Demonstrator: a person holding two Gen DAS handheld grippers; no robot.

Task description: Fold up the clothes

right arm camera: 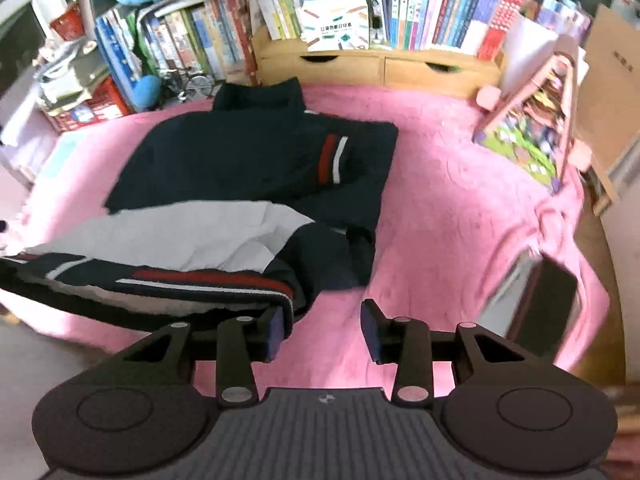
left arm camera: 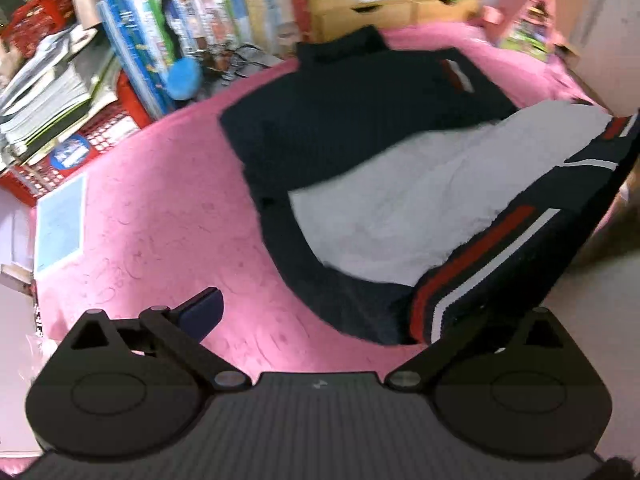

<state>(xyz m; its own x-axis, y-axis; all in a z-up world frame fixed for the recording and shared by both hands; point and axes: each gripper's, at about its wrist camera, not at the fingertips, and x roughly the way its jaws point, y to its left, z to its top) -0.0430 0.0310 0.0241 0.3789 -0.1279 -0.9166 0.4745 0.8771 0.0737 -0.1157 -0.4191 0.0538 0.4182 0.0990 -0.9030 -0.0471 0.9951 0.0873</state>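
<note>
A dark navy jacket (left arm camera: 360, 112) with a white lining (left arm camera: 400, 208) and red and white striped hem (left arm camera: 472, 256) lies on a pink blanket (left arm camera: 160, 220). It also shows in the right wrist view (right arm camera: 248, 152), hem (right arm camera: 208, 280) turned up toward the front. My left gripper (left arm camera: 320, 316) is open, its left finger (left arm camera: 204, 312) over the blanket; the right finger is hidden under the hem. My right gripper (right arm camera: 324, 324) is open, its left finger (right arm camera: 276, 328) touching the hem's corner, its right finger (right arm camera: 372, 324) over bare blanket.
Shelves of books (right arm camera: 360, 8) and wooden drawers (right arm camera: 380, 68) line the far side. A red crate (left arm camera: 80, 136) and blue plush toy (left arm camera: 184, 76) stand at the left. A pink toy rack (right arm camera: 540, 128) and a dark tablet (right arm camera: 540, 300) are at the right.
</note>
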